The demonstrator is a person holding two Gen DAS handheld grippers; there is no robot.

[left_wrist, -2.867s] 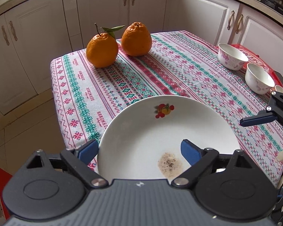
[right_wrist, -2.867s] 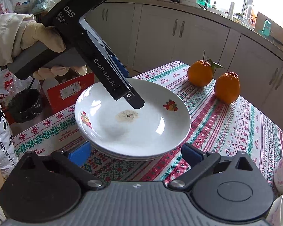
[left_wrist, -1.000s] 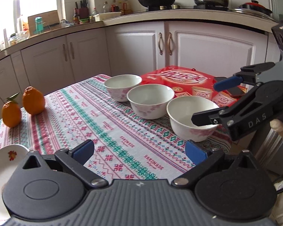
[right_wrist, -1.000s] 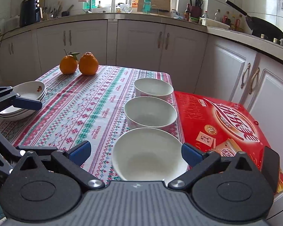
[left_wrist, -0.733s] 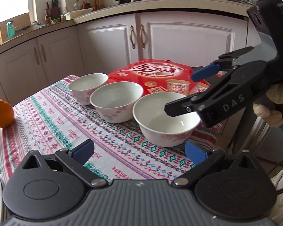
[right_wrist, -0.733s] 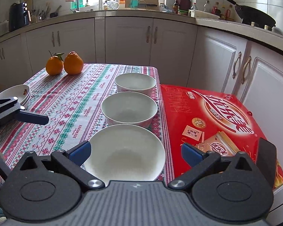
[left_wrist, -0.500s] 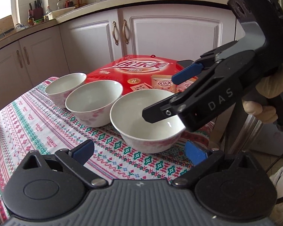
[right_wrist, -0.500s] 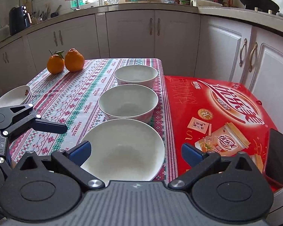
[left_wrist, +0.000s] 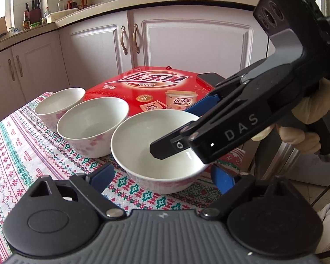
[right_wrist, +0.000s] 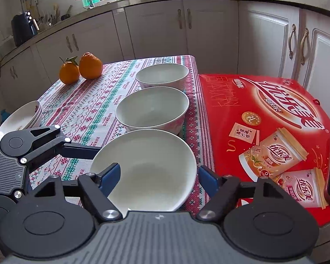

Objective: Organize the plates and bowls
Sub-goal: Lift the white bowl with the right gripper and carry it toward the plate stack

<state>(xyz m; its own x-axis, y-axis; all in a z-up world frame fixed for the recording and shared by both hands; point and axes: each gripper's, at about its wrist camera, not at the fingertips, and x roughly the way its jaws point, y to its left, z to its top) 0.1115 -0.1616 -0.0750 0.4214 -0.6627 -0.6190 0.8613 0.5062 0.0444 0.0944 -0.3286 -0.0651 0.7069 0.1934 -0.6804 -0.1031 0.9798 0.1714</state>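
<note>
Bowl, white ceramic (right_wrist: 147,154), nearest of three unstacked on patterned-cloth worktop (right_wrist: 88,110); left tongs (left_wrist: 162,179) and right tongs (right_wrist: 158,178) closing around it, not yet clamped. White plates (right_wrist: 22,118) already stacked. Outstanding, likely: nesting with two matching bowls (right_wrist: 151,107).

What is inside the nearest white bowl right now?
The nearest white bowl holds no food; one blue-padded finger of the closing right tool dips inside. That finger hides part of the inner wall.
</note>
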